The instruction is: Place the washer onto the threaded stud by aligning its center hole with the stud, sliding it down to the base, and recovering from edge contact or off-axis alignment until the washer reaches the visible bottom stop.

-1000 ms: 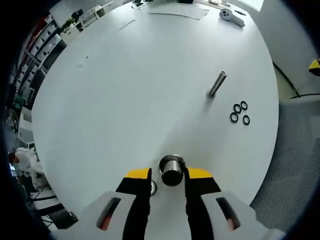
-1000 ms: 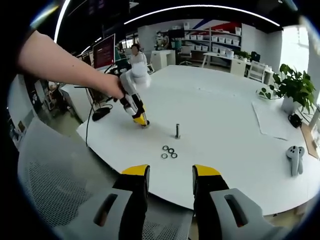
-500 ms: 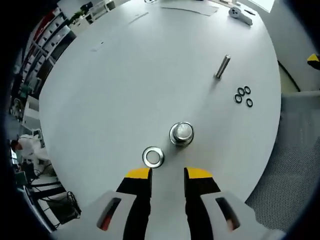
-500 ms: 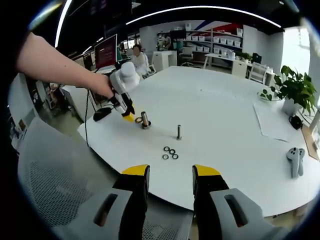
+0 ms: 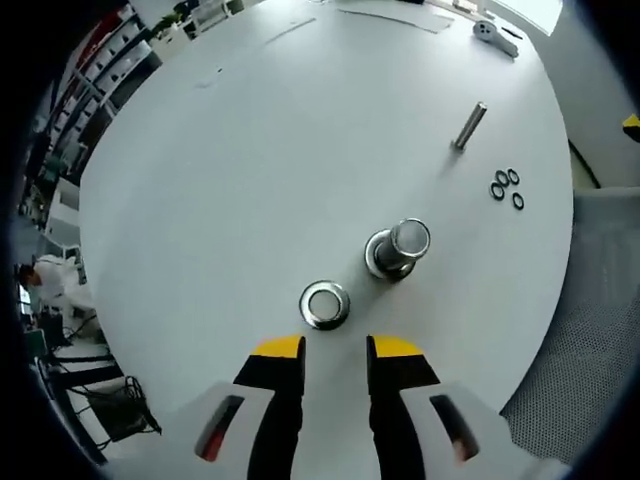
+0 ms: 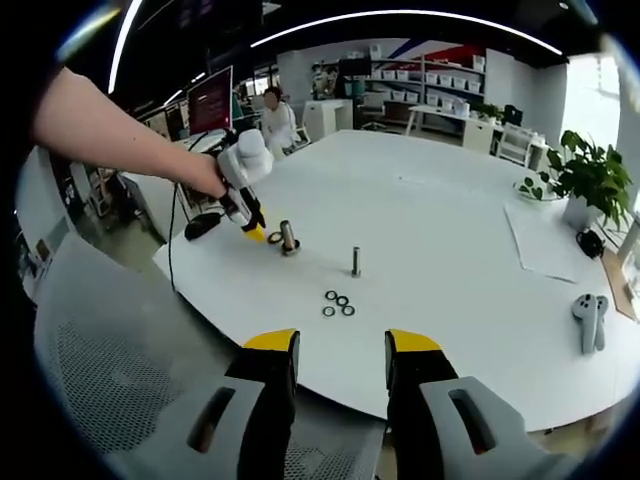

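Steel shines on the flat, round silver washer [image 5: 325,303], which lies on the white round table [image 5: 250,170] just ahead of the left gripper [image 5: 334,347], whose yellow-tipped jaws stand narrowly apart with nothing between them. A second ago those jaws flanked the thick upright steel stud with its wide base [image 5: 397,249] and the washer was half hidden beside one jaw; now both pieces lie clear in front, so the left gripper has backed away. The washer rests flat at about eight o'clock from the stud, just beside it and not threaded on. That suggests the placing has not begun: the washer must first be picked up, then its hole brought over the stud's top.

Farther out, at about one o'clock from the stud, a slim grey metal pin [image 5: 468,125] stands upright, and near it sits a cluster of small black rings [image 5: 505,186].

In the right gripper view the left gripper [image 6: 254,228] hovers by the stud [image 6: 288,237], held by a person's hand [image 6: 207,178]. The right gripper [image 6: 340,345] hangs well back over the table edge, jaws wide and empty, unmoved.
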### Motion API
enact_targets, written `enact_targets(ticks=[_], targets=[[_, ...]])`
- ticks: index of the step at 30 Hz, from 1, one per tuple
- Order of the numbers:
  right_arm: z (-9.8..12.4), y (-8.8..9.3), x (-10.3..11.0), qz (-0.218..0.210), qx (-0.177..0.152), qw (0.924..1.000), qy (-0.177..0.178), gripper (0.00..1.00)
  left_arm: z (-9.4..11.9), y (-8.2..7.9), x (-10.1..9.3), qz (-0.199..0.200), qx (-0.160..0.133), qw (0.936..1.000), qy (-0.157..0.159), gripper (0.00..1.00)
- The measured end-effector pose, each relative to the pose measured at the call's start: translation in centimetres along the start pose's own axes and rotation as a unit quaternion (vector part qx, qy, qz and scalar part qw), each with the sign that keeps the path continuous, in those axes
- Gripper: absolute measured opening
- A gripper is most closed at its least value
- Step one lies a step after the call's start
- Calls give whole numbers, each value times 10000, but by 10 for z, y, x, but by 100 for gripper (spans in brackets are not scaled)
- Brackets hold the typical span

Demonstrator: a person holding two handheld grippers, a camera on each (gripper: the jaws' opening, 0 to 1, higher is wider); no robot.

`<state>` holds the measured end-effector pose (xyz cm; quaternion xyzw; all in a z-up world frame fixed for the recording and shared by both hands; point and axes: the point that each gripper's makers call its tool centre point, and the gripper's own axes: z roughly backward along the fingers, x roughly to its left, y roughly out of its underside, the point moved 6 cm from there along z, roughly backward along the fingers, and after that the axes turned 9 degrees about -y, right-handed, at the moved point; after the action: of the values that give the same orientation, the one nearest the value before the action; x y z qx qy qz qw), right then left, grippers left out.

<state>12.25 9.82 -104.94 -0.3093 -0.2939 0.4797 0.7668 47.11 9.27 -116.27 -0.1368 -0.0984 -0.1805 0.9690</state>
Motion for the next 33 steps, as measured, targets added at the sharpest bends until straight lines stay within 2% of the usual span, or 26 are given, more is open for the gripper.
enact_targets(ticks=[3,10,19,23,24,27,29,33], targets=[[0,0,2,43,19,10000,-22,37,-5,-4,2,145,-18,9998,101,23],[-1,1,0,23,38,10000,10,37,-14,-5,6,56,23,9999,104,25],[-1,1,0,38,63,10000,19,37,-19,-6,11,152,60,9998,130,27],[-1,1,0,32,64,10000,16,37,-19,-5,5,224,21,9996,187,26],[-1,1,0,35,62,10000,13,37,-19,-7,6,260,-58,9995,171,26],[-1,1,0,44,55,10000,5,37,-21,-8,7,274,-40,9994,206,25],[-1,1,0,38,64,10000,4,37,-23,-8,6,521,47,9979,370,23],[-1,1,0,43,67,10000,3,36,-25,-8,5,435,21,9986,311,24]])
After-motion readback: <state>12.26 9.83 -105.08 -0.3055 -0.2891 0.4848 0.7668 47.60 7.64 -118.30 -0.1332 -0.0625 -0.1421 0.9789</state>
